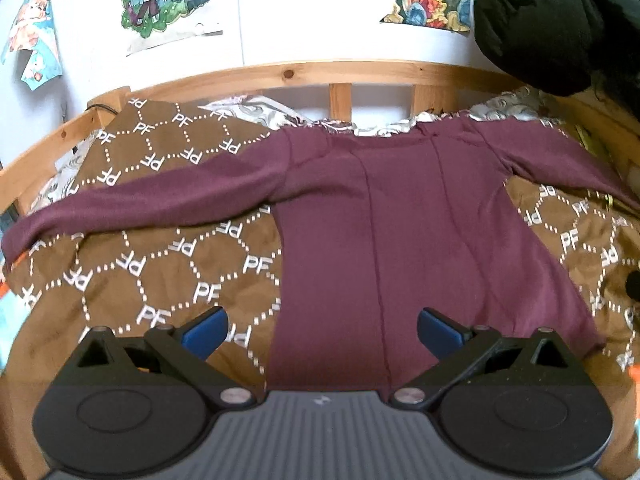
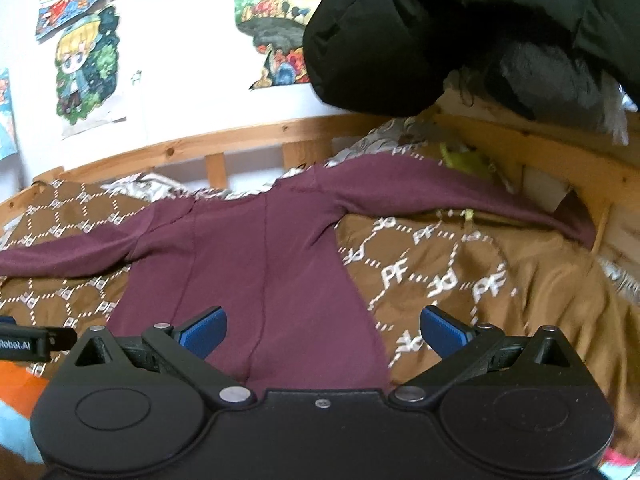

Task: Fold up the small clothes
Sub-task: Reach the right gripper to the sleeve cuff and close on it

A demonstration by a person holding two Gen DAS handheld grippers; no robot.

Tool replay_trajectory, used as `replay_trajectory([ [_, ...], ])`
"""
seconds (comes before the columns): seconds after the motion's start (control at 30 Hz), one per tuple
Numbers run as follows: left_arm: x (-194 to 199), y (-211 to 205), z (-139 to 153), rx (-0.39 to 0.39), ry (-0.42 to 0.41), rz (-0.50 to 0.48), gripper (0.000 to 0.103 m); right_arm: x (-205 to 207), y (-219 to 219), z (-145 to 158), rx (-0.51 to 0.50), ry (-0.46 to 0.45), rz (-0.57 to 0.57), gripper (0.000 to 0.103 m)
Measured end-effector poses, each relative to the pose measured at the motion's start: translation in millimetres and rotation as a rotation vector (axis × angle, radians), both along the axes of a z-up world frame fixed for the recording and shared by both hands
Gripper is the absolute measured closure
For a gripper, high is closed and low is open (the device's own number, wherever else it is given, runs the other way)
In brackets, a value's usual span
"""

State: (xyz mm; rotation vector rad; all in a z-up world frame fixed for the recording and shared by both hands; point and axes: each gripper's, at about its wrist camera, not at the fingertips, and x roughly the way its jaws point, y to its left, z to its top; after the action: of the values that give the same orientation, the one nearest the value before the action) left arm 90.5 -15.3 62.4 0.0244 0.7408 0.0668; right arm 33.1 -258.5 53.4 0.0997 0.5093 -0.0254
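Presently both tongs, left [image 1: 322, 334] and right [image 2: 324, 332], are spread empty above the maroon long-sleeved top [image 1: 384, 220]; a sleeve [image 1: 132, 204] should be pinched near the cuff and carried flat across.

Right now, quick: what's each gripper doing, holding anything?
Left gripper: open, holding nothing, above the maroon long-sleeve top.
Right gripper: open, holding nothing.

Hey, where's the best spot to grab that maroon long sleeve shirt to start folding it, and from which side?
Probably the sleeve ends. The maroon shirt lies flat on the brown blanket, hem nearest, sleeves spread sideways. The open left gripper could pinch the left cuff from its outer end, and the open right gripper the right cuff, each carried inward across the body.
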Motion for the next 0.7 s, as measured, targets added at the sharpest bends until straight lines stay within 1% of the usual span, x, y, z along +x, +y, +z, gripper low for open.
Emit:
replay_trajectory([
  [0.13, 27, 3, 14, -0.040, 0.090, 0.024, 0.001, 15, -11, 14, -0.001, 0.005, -0.028, 0.000],
  [0.2, 40, 1, 20, -0.026, 0.117, 0.013, 0.001, 29, -20, 21, -0.005, 0.040, -0.059, 0.000],
  [0.33, 58, -12, 27, 0.055, 0.094, -0.034, 0.000, 41, -32, 24, 0.005, 0.039, -0.077, 0.000],
  [0.4, 67, -21, 26, 0.072, 0.080, -0.061, 0.000, 50, -46, 24, 0.031, 0.020, -0.101, 0.000],
  [0.47, 77, -29, 22, 0.079, 0.061, -0.075, 0.000, 61, -62, 21, 0.060, 0.001, -0.133, 0.000],
  [0.57, 97, -36, 8, 0.045, 0.053, -0.075, 0.000, 75, -86, 15, 0.076, -0.035, -0.177, 0.000],
  [0.7, 120, -44, -19, 0.000, 0.085, -0.095, 0.000, 100, -112, 5, 0.053, -0.011, -0.237, 0.000],
])
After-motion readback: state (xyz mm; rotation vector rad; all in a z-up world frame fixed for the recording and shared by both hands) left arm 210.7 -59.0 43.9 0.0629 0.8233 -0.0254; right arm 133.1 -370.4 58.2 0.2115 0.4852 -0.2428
